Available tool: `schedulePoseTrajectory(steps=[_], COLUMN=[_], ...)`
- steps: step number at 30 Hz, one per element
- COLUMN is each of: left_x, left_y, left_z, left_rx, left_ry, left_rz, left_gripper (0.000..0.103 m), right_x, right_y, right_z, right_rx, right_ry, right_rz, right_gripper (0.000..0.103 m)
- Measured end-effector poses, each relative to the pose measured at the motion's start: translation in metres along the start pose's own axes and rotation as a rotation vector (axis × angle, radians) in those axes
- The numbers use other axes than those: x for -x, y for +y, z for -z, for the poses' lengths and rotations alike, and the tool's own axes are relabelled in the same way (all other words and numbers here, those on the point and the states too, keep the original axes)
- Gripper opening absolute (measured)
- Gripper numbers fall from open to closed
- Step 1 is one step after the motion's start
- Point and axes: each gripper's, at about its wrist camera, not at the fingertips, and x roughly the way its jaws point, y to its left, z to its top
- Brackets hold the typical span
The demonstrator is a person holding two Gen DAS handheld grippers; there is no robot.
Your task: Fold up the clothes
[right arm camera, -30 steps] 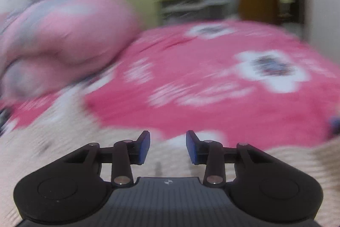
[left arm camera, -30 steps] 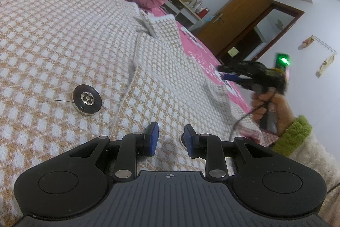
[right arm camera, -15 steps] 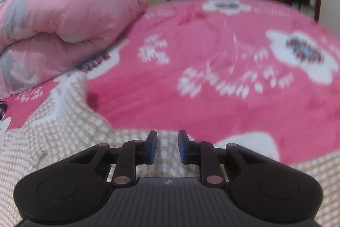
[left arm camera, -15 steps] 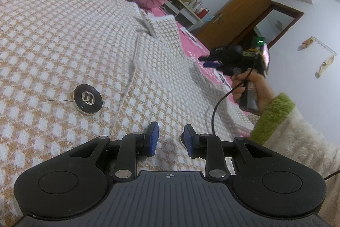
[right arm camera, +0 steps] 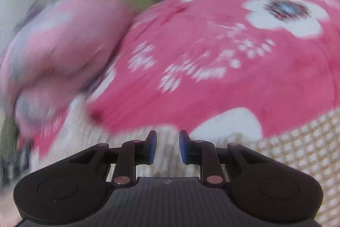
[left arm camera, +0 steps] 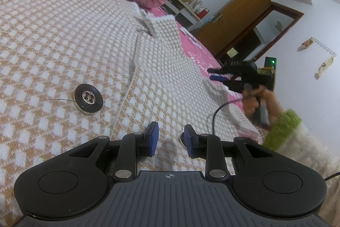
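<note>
1. The left gripper (left arm camera: pixel 169 139) is staying put, its jaws partly open over the checked knit garment (left arm camera: pixel 63 39) spread on the bed, apparently gripping nothing.
2. A large button (left arm camera: pixel 88 101) is lying just beyond.
3. The right gripper (left arm camera: pixel 218 73), its jaws narrowed since a second ago and now partly open and empty, is descending toward the garment's far edge, suggesting an imminent grasp for folding.

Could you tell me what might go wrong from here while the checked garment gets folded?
1. The big button has a loose thread; dragging fabric across it might snag it.
2. The right gripper is blurred in its view and its jaws hold nothing; it may pinch the pink bedspread along with the garment.
3. The cable below the right gripper hangs over the cloth and could catch in a fold.
</note>
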Motion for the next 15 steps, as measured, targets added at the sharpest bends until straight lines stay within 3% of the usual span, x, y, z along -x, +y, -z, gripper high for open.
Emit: schedulePoseTrajectory(steps=[2,4,5,7,9,15], left_x=[0.0,0.0,0.0,0.001,0.001,0.001], left_y=[0.0,0.0,0.0,0.0,0.0,0.001], left_z=[0.0,0.0,0.0,0.0,0.0,0.0], left_rx=[0.0,-0.001,-0.001,-0.003,-0.003,-0.003], left_ry=[0.0,0.0,0.0,0.001,0.001,0.001], left_rz=[0.0,0.0,-0.001,-0.001,-0.001,-0.001], left_gripper=[0.028,0.028,0.028,0.028,0.028,0.028], right_x=[-0.003,-0.003,0.002,0.016,0.025,0.019], right_y=[0.016,0.009,-0.004,-0.036,-0.041,0.044], right_z=[0.017,0.028,0.025,0.009,0.004,0.032], right_rx=[0.231,0.383,0.354,0.168,0.123,0.471], right_ry=[0.07,0.069,0.06,0.042,0.014,-0.028], right_rz=[0.09,0.193,0.201,0.164,0.157,-0.004], right_gripper=[0.022,0.016,0.002,0.0,0.0,0.002])
